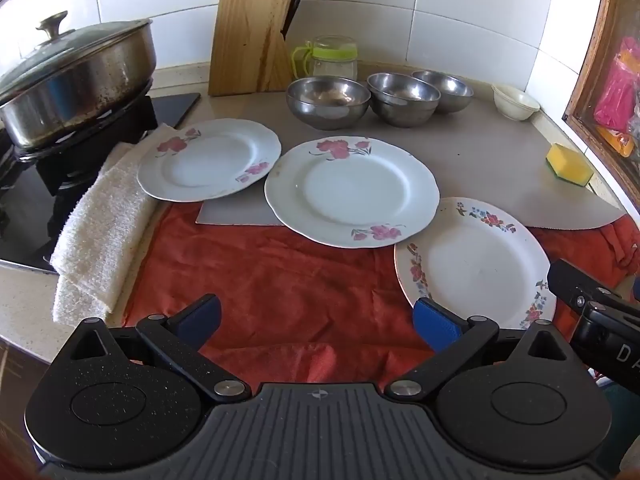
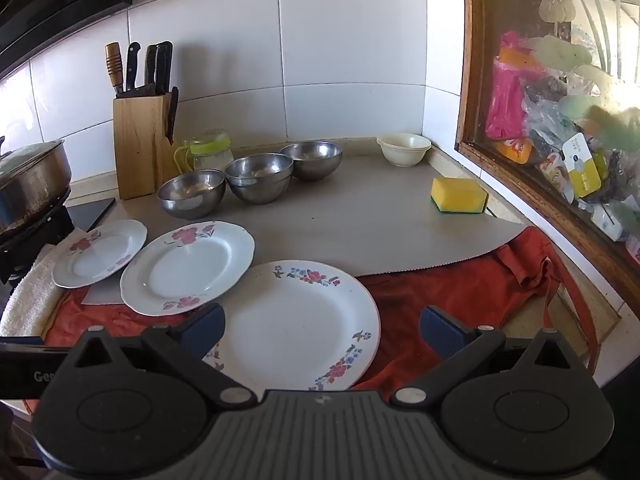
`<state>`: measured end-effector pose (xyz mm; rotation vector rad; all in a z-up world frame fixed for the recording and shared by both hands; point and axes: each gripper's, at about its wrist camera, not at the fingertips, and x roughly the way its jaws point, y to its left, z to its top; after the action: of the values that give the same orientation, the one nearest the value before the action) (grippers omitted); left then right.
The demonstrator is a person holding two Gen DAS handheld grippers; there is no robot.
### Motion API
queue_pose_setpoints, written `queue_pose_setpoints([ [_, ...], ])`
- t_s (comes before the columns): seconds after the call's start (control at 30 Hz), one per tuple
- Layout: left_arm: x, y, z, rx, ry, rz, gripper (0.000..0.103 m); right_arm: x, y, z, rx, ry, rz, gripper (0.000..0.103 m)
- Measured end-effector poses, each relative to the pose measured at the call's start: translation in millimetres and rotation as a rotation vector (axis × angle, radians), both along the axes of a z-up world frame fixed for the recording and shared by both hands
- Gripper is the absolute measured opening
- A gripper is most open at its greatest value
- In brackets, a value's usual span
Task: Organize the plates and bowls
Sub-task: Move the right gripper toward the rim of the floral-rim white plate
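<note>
Three white floral plates lie on the counter: a left plate [image 1: 208,160] [image 2: 100,254] resting partly on a towel, a middle plate [image 1: 352,190] [image 2: 188,268], and a near plate with a multicoloured rim [image 1: 476,262] [image 2: 296,324]. Three steel bowls [image 1: 328,102] [image 1: 403,98] [image 1: 442,90] stand behind them, with a stack of cream bowls [image 1: 515,102] [image 2: 404,149] at the far right. My left gripper [image 1: 318,318] is open and empty above the red cloth. My right gripper [image 2: 322,330] is open and empty, low over the near plate.
A red cloth [image 1: 272,272] and a grey mat [image 2: 360,220] cover the counter. A lidded pan [image 1: 76,80] sits on the stove at left beside a white towel [image 1: 104,224]. A knife block [image 1: 250,36], a glass jar [image 1: 334,56] and a yellow sponge [image 2: 458,195] stand further back.
</note>
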<state>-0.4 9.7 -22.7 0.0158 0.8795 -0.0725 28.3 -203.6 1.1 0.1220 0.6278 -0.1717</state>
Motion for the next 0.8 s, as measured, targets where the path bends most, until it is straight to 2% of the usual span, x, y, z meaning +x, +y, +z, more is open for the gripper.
queue_pose_setpoints([
  [0.37,-1,-4,-1,0.005,0.001,-0.015,0.103,-1,-4,0,0.007,0.019,-0.016,0.103],
  [0.63,0,-9,-1,0.008,0.004,-0.027,0.103,-2,-9,-3,0.004,-0.002,-0.028,0.103],
  [0.8,1,-11,-4,0.01,0.014,-0.033,0.103,-2,-12,-5,0.007,0.025,-0.029,0.103],
])
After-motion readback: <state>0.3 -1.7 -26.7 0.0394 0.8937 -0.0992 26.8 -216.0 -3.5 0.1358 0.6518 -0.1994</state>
